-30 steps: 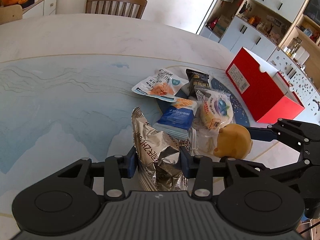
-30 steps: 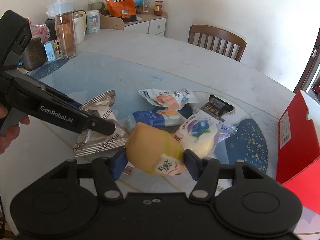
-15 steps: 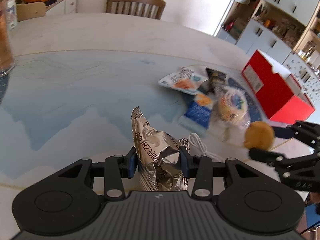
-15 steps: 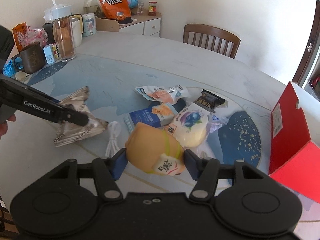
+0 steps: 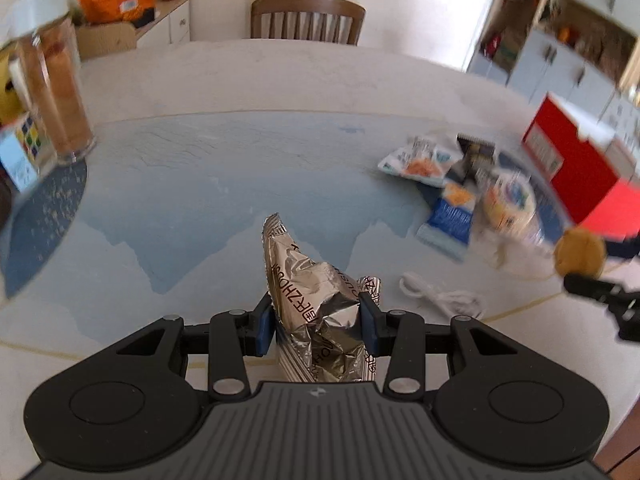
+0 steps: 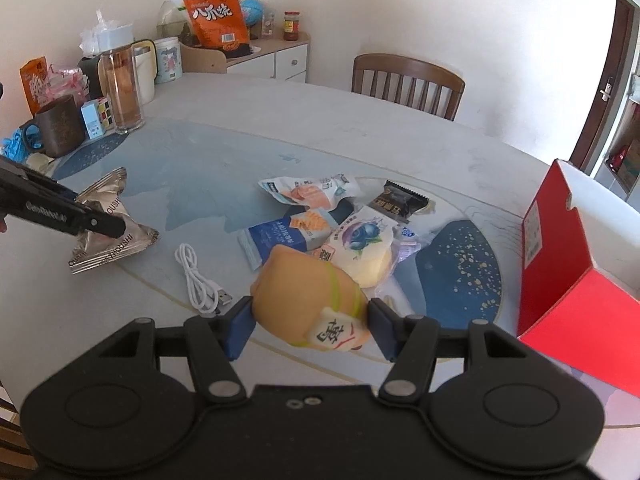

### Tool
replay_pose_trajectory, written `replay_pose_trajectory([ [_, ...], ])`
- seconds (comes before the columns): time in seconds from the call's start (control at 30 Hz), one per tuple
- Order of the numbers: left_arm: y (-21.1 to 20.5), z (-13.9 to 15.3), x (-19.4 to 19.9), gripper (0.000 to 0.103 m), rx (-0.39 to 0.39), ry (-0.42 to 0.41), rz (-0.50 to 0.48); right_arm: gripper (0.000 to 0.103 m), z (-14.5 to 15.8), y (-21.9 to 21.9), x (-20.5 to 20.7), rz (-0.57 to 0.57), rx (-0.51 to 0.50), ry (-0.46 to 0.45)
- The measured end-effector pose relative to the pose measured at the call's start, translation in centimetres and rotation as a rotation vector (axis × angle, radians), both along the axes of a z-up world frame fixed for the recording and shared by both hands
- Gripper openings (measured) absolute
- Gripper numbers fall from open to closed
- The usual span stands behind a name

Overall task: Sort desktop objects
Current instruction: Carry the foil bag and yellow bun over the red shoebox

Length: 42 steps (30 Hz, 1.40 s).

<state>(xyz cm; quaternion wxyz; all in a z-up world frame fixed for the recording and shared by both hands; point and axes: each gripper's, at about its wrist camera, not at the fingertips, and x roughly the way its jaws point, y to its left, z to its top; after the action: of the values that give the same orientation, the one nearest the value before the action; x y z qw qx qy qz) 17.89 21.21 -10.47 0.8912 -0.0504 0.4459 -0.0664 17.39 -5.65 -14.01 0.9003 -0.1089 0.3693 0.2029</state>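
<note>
Both claws loaded, pulling apart.
My left claw [image 5: 316, 322] pinches the foil bag [image 5: 316, 304], carried left off the pile [image 6: 320, 216]; my right claw [image 6: 310, 330] pinches the toy [image 6: 308, 304] near the red box [image 6: 560, 248].

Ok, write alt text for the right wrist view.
The right gripper clamps a yellow squishy toy above a table. Beyond lie snack packets and a white cable; the left gripper holds a silver foil bag at left, a red box at right.
</note>
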Motion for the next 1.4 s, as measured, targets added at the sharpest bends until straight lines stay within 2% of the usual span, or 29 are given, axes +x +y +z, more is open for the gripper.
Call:
replay_pose_trajectory([
  [0.1,-0.2,1.0,-0.4,0.041,0.004,-0.024,-0.004,0.061,0.6,-0.2,-0.3,-0.007,0.007,-0.015],
  [0.5,-3.3,4.8,-1.5,0.041,-0.067,-0.09,-0.099,0.061,3.4,-2.3,-1.4,-0.053,0.021,-0.061],
  [0.9,-9.4,7.3,-0.4,0.041,-0.093,-0.138,-0.22,0.061,5.4,-6.0,-1.8,-0.092,0.009,-0.1],
  [1.4,-18.7,10.4,2.7,0.041,-0.11,-0.192,-0.342,0.061,7.9,-13.7,-0.2,-0.176,0.005,-0.147],
])
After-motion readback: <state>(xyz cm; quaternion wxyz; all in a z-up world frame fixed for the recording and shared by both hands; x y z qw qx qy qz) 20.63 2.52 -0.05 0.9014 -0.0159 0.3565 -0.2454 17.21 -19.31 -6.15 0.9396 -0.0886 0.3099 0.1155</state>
